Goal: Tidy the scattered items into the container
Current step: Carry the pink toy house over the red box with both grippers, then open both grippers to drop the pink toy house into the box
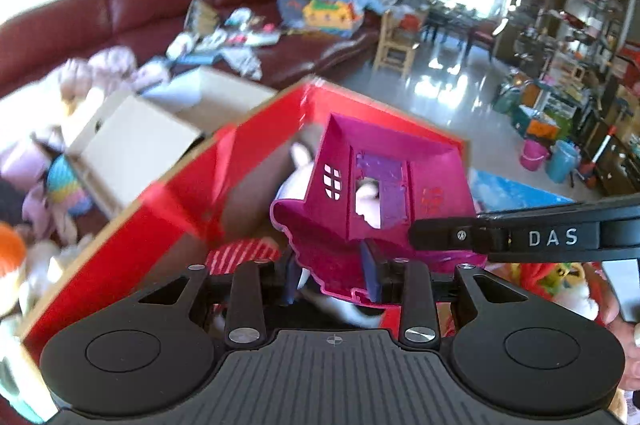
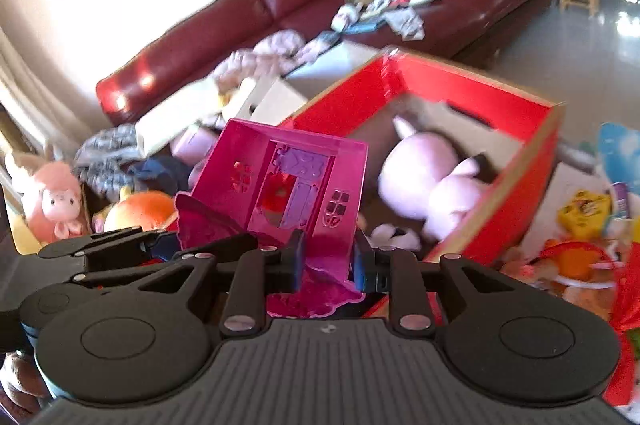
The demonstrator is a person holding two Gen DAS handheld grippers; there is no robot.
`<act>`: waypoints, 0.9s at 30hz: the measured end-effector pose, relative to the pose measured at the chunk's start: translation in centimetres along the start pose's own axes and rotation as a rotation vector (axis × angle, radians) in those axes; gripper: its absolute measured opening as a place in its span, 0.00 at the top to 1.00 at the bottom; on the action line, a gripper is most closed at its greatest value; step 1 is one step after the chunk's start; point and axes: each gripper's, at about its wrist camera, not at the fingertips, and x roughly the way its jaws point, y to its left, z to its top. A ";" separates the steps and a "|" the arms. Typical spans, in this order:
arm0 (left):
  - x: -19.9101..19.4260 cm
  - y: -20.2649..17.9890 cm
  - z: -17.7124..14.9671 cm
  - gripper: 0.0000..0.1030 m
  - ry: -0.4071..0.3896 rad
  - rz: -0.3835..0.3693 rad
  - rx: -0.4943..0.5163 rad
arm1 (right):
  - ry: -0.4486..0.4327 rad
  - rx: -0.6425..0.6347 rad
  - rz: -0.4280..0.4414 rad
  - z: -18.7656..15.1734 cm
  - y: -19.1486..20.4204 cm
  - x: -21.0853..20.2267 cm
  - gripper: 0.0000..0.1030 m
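Toy house (image 1: 372, 185): pink plastic, held over the near edge of the red box (image 1: 168, 209).
Left gripper (image 1: 334, 277): jaws narrowly parted, clasping the house's base rim.
Right gripper (image 2: 326, 261): likewise narrow, pads on the house's wall.
Handling: likely light, stiff, hollow, slippery; grip thin edges.
Box contents: pale pink plush (image 2: 432, 181).

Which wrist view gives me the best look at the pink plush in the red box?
The right wrist view: the pink plush lies almost fully visible inside the red box. In the left wrist view the pink toy house covers it, leaving slivers of the plush beside the house and through its doorway.
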 end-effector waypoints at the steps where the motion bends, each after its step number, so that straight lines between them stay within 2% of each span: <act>1: 0.3 0.6 -0.2 0.61 0.015 0.001 -0.010 | 0.016 -0.011 0.003 -0.1 0.4 0.4 0.72; 6: 1.7 2.0 -0.4 0.61 0.060 0.006 -0.040 | 0.082 -0.031 0.009 -0.4 1.6 2.7 0.66; 8: 1.7 2.5 -0.5 0.56 0.064 0.009 -0.043 | 0.098 -0.033 0.006 -0.7 1.9 3.1 0.63; 11: 1.8 3.0 -0.7 0.55 0.063 0.017 -0.044 | 0.118 -0.038 0.008 -0.8 2.2 3.7 0.63; 22: 2.5 3.7 -0.7 0.54 0.093 0.047 -0.045 | 0.154 -0.043 0.032 -0.3 2.9 4.8 0.63; 25: 3.3 2.5 0.1 0.54 0.092 0.035 -0.004 | 0.134 -0.043 0.021 0.3 2.6 4.5 0.54; 27: 3.8 1.8 1.0 0.52 0.077 0.032 0.015 | 0.118 -0.051 -0.005 0.8 2.3 4.2 0.53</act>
